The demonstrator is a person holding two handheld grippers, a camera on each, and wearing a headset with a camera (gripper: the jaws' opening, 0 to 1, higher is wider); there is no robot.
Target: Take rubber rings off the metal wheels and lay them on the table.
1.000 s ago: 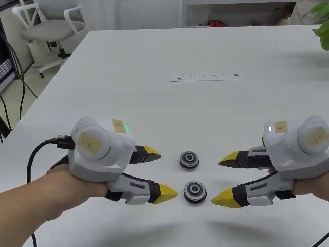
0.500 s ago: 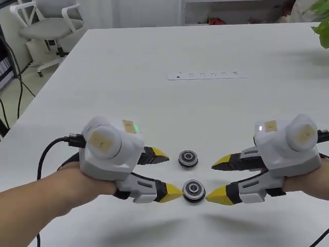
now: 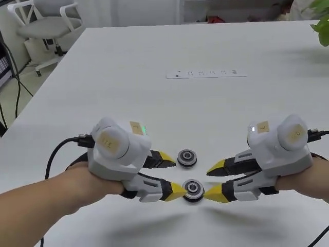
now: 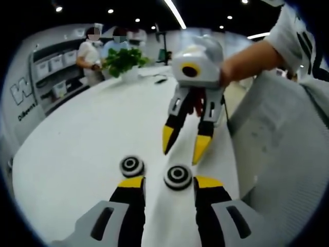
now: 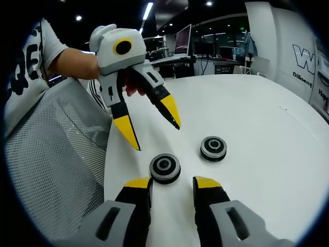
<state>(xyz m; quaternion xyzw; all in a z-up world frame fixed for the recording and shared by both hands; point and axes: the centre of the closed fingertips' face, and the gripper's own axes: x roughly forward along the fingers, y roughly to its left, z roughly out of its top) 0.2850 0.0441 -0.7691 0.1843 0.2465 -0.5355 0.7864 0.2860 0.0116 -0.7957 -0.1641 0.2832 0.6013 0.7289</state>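
White table in an office: both claws now flank the near wheel.

Within the last second the left gripper and the right gripper have moved in on the near wheel from opposite sides. Their lower yellow tips now sit just beside it, and each claw is spread wide, gripping nothing. The left gripper view shows that wheel just ahead of its own two jaws. The far wheel lies just beyond the near wheel and has not moved. Both rubber rings look to be on their wheels, so no ring is off yet and a first grip looks close. Well beyond the near wheel lies a socket strip. An office chair stands past the table's far left corner.
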